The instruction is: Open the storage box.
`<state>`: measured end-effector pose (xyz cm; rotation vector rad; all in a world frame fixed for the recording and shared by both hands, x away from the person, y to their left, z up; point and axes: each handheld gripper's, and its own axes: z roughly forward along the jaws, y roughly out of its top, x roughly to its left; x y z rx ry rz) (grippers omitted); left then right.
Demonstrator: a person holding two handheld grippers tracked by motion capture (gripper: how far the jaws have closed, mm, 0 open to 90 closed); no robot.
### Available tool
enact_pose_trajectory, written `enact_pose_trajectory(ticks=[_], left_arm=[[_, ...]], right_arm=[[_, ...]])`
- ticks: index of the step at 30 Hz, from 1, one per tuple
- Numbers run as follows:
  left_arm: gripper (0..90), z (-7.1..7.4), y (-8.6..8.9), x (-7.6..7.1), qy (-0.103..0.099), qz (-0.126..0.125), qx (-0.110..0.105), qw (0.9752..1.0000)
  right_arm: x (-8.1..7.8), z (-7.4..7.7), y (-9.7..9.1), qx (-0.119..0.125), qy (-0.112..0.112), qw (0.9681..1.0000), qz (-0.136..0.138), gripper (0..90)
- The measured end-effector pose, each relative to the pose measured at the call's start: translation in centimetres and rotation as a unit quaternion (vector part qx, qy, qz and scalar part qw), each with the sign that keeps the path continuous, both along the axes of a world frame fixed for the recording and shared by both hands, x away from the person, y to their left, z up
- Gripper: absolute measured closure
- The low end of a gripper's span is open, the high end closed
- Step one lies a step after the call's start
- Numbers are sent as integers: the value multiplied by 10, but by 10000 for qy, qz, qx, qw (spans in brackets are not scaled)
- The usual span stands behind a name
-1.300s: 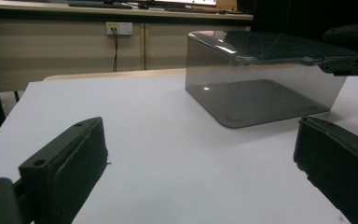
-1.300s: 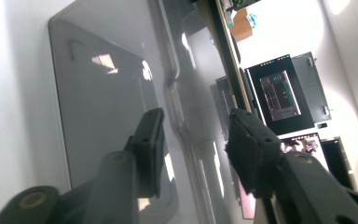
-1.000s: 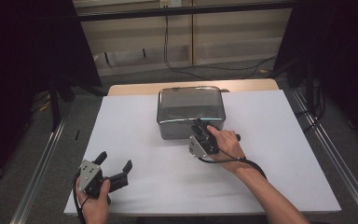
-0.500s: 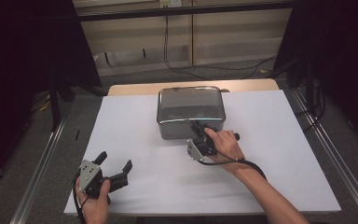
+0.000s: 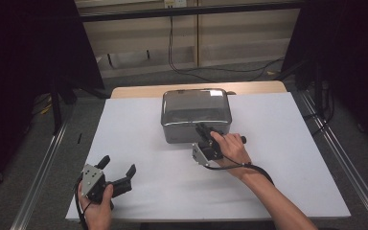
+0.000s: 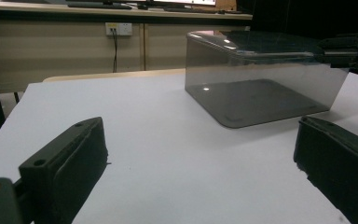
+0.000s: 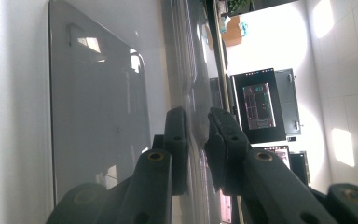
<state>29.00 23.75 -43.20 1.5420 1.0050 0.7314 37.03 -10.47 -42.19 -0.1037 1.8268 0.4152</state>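
A smoked, see-through plastic box stands open side up at the middle back of the white table. My right gripper reaches over its near wall, rolled on its side. In the right gripper view the two jaws stand one on each side of that thin wall, and the right gripper is shut on it. My left gripper rests near the table's front left corner, open, with nothing between its jaws. The left gripper view has the box farther off, beyond the open left gripper, and the right gripper at the box's rim.
The white sheet lies over a wooden tabletop whose far edge shows behind the box. Metal rails run along both sides of the table. Cables lie on the floor behind, in front of a low cabinet.
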Motion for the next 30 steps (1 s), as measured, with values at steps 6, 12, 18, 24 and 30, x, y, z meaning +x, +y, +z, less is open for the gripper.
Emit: enact_pose_trajectory(ticks=[6, 12, 18, 24, 30], left_arm=[[30, 0, 0, 1, 13, 13, 4, 10000], [37, 0, 0, 4, 77, -37, -43, 10000], [41, 2, -2, 7, 140, -245, -14, 9996], [39, 5, -8, 11, 92, -335, 33, 9994], [26, 11, -16, 15, 41, -592, -28, 9982]], right_arm=[[0, 1, 0, 22, -13, 10000, 11, 783], [-1, 3, -1, 91, -46, 9999, -30, 786], [0, 4, -1, 90, -45, 9999, -20, 787], [0, 5, -2, 123, -77, 9999, -20, 789], [1, 7, -1, 143, -91, 9999, -11, 790]])
